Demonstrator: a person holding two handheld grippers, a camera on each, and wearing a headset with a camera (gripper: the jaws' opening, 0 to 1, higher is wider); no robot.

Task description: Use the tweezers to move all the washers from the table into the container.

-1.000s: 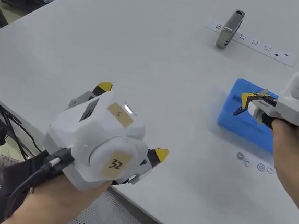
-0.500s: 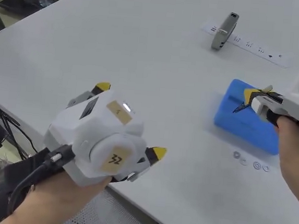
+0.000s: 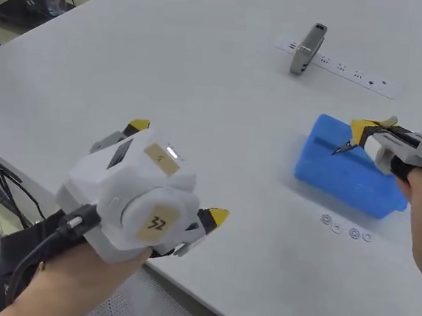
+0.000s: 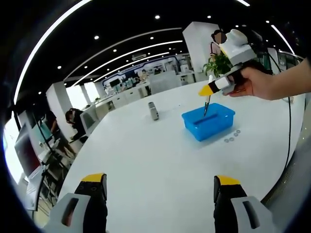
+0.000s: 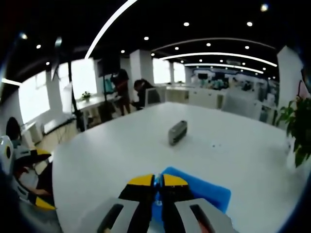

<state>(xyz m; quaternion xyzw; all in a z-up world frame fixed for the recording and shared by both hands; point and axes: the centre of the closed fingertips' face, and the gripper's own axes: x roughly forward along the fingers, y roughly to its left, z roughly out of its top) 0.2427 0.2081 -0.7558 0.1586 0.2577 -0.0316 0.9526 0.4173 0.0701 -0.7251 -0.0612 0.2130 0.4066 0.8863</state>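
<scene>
Right claw (image 3: 363, 131) at mid-right is pinching the tweezers (image 3: 344, 145), tips over the blue container (image 3: 326, 175). Left claw (image 3: 176, 170), lower left, is spread wide. Washers (image 3: 345, 229) sit on the worktop (image 3: 203, 76) just below it.

Washers (image 3: 326, 220): four, in a row at lower right of the head view
Container (image 3: 335, 176): one, blue
Tweezers (image 3: 343, 147): one pair
Grippers: two, left gripper (image 3: 176, 171) and right gripper (image 3: 368, 131)
Power strip (image 3: 344, 68): one, upper right
Grey device (image 3: 307, 48): one
</scene>
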